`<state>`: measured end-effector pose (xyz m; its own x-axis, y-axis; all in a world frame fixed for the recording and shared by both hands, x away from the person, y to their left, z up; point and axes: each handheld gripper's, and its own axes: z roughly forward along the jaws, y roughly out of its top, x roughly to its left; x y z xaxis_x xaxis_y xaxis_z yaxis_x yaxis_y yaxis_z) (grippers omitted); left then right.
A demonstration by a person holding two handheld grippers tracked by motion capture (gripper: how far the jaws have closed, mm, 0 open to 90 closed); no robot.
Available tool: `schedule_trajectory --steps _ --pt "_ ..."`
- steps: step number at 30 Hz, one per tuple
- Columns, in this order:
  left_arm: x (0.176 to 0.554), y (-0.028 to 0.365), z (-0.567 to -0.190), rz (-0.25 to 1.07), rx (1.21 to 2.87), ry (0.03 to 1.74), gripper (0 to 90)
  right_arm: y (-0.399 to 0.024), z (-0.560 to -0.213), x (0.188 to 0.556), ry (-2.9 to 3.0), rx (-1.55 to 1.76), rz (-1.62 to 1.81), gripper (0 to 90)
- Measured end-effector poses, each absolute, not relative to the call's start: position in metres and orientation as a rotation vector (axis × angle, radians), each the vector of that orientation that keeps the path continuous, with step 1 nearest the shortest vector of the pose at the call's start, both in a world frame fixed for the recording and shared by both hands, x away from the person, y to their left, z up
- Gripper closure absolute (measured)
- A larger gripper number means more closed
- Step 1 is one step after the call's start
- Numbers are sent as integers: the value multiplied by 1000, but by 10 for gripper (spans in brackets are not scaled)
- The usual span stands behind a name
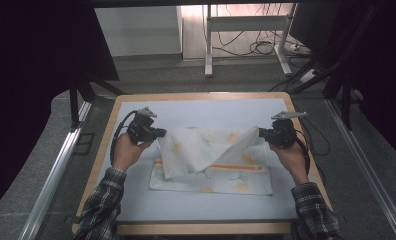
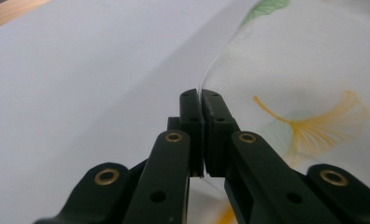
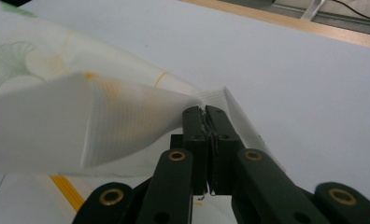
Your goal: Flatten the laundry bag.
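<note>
A white cloth [image 1: 206, 150] printed with yellow and green leaves and an orange stripe lies partly folded on the pale mat [image 1: 211, 112]. Its upper layer is lifted off the lower one and stretched between my two grippers. My left gripper [image 1: 162, 133] is shut on the cloth's left corner; in the left gripper view the jaws [image 2: 201, 95] pinch the thin edge of the cloth [image 2: 304, 70]. My right gripper [image 1: 260, 132] is shut on the right corner, and in the right gripper view the cloth [image 3: 80, 112] fans out to the left from the closed tips [image 3: 204, 111].
The mat covers a wooden table [image 1: 201, 95] with its rim showing all round. Metal rails [image 1: 56, 170] run along the floor on both sides. A desk frame [image 1: 208, 45] and loose cables [image 1: 261, 47] stand beyond the far edge.
</note>
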<state>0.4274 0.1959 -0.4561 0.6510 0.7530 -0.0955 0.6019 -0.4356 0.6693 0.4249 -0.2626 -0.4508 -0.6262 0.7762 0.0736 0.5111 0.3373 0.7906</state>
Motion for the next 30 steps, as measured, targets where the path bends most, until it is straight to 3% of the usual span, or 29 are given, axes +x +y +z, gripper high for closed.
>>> schedule_trajectory --steps 3,8,13,21,30 --pt "444 197 -463 291 2198 1106 849 -262 -452 426 2293 1148 1180 870" --pt "464 203 -497 356 2239 1240 602 -259 -463 430 2334 1150 1128 868" --pt "441 228 -500 339 2104 1196 321 -259 -476 434 2370 1172 1070 853" --pt "379 244 -506 337 2057 1024 250 -281 -480 425 2363 1225 1022 672" --pt "337 228 -505 314 2092 899 223 -292 -473 387 2346 1243 1097 556"
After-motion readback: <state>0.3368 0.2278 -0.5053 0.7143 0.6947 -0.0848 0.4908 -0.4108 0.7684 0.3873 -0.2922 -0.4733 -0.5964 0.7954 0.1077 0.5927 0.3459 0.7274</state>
